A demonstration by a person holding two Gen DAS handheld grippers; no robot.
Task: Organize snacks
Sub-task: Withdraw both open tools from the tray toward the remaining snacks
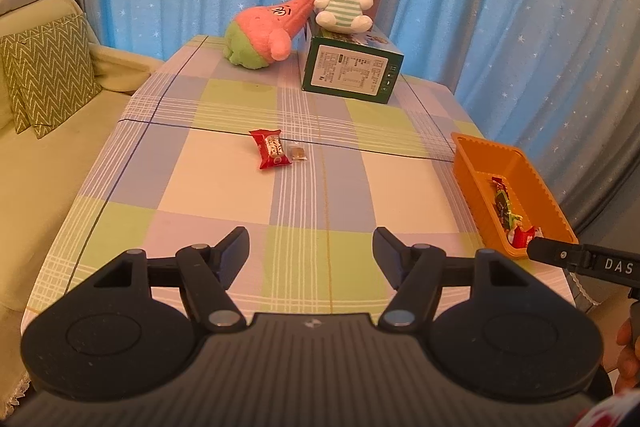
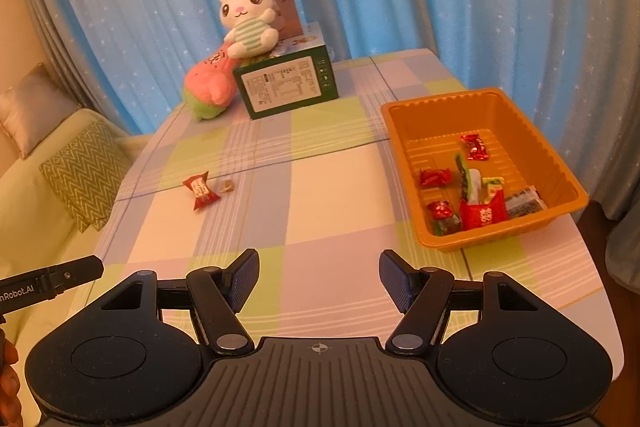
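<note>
The left gripper (image 1: 311, 253) is hovering over the near edge of the table (image 1: 224, 187) with its jaws spread and nothing between them. The right gripper (image 2: 319, 277) is hanging alongside it, just as spread and just as empty, closer to the table's right edge where the orange tray (image 2: 404, 131) is sitting.

Two snacks are lying loose on the checked cloth, left of the table's middle and well clear of both grippers. The red wrapped snack (image 1: 272, 149) is lying straight ahead of the left gripper and a little to its left; in the right wrist view the same snack is sitting far over to the left. So the left hand is looking like the nearer one for the pick. The packet's long axis is running away from the left gripper, tilted slightly, with its twisted ends at the far and near tips, so jaws coming in as they are now would likely be closing across its narrow width.

The packet is showing glossy red film with a white label down its centre. Just beside it, on its right, a small clear-wrapped brown sweet (image 1: 297, 151) is resting, near enough that a careless close could be catching both.

The tray is already holding several wrapped snacks toward its near end, with its far end bare.
</note>
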